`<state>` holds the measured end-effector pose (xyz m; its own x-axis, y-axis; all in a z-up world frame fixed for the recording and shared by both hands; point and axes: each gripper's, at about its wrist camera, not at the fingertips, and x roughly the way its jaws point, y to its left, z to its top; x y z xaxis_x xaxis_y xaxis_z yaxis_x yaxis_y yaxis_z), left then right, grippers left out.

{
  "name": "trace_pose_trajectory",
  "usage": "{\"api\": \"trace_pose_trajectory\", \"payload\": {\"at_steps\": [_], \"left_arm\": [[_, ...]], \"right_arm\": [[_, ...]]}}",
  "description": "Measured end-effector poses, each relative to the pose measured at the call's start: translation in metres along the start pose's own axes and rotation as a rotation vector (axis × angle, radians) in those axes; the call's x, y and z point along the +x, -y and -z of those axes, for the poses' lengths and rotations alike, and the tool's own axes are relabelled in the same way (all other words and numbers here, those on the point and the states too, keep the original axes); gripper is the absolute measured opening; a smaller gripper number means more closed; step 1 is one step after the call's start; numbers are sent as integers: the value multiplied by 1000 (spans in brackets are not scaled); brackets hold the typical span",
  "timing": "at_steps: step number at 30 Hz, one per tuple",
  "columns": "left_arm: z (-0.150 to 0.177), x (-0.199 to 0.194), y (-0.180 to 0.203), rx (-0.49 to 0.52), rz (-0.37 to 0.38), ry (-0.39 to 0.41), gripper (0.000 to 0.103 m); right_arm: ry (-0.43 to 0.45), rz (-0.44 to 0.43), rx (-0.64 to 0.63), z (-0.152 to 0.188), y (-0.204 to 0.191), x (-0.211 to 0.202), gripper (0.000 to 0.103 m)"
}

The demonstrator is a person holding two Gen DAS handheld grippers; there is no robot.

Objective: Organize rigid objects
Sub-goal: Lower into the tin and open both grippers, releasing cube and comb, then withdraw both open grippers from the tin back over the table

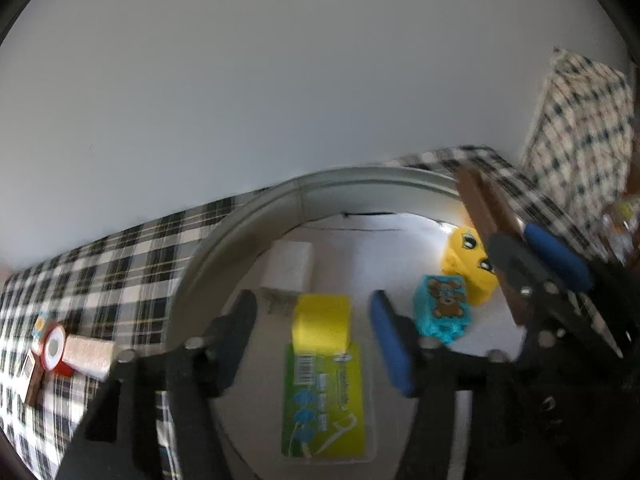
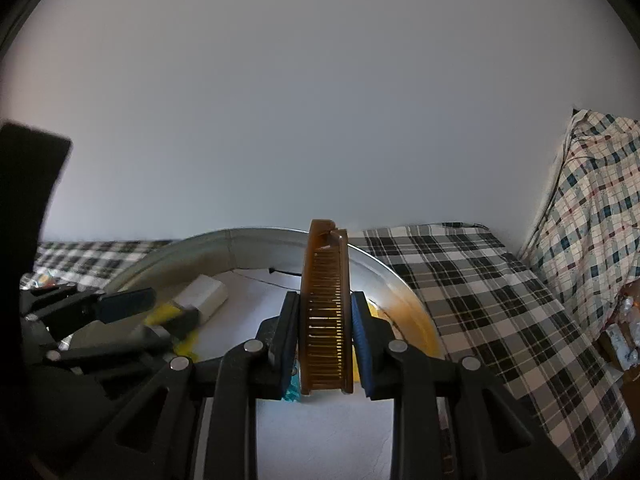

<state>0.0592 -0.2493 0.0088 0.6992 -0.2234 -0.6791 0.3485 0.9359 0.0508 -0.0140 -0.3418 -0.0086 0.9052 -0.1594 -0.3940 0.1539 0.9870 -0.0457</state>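
Your left tongs (image 1: 316,340) stand half open over the round metal tray (image 1: 240,216), pads clear of the yellow-green floss pack (image 1: 324,384) lying between them on the tray floor. Your right tongs (image 2: 325,344) are clamped on a brown comb (image 2: 326,312), held upright above the tray's right side. In the tray you also have a white box (image 1: 289,266), a teal bear block (image 1: 442,306) and a yellow block (image 1: 470,264), the two blocks touching. The tray sits on a plaid cloth (image 1: 120,264), where a red-and-white roll (image 1: 54,348) lies to its left.
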Motion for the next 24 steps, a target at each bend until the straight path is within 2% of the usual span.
{"api": "trace_pose_trajectory", "payload": {"at_steps": [2, 4, 6, 7, 8, 11, 16, 20, 24], "left_arm": [[0, -3, -4, -24, 0, 5, 74], [-1, -10, -8, -40, -5, 31, 78], [-1, -20, -13, -55, -26, 77, 87], [0, -25, -15, -61, -37, 102, 98], [0, -32, -19, -70, -45, 132, 102], [5, -49, -29, -90, -25, 200, 102], [23, -58, -41, -63, -77, 263, 102], [36, -59, -57, -81, -98, 271, 102], [52, -65, -74, -112, -132, 326, 102]], "right_arm": [[2, 19, 16, -1, 2, -1, 32], [4, 23, 41, -2, 7, -2, 40], [40, 19, 83, -3, 13, -9, 50], [66, 25, 100, -3, 16, -13, 55], [86, 33, 111, -4, 18, -17, 58], [165, 51, 163, -6, 28, -30, 79], [223, 53, 232, -6, 41, -39, 81], [262, 102, 243, -2, 44, -43, 81], [362, 167, 248, 4, 40, -59, 81]]}}
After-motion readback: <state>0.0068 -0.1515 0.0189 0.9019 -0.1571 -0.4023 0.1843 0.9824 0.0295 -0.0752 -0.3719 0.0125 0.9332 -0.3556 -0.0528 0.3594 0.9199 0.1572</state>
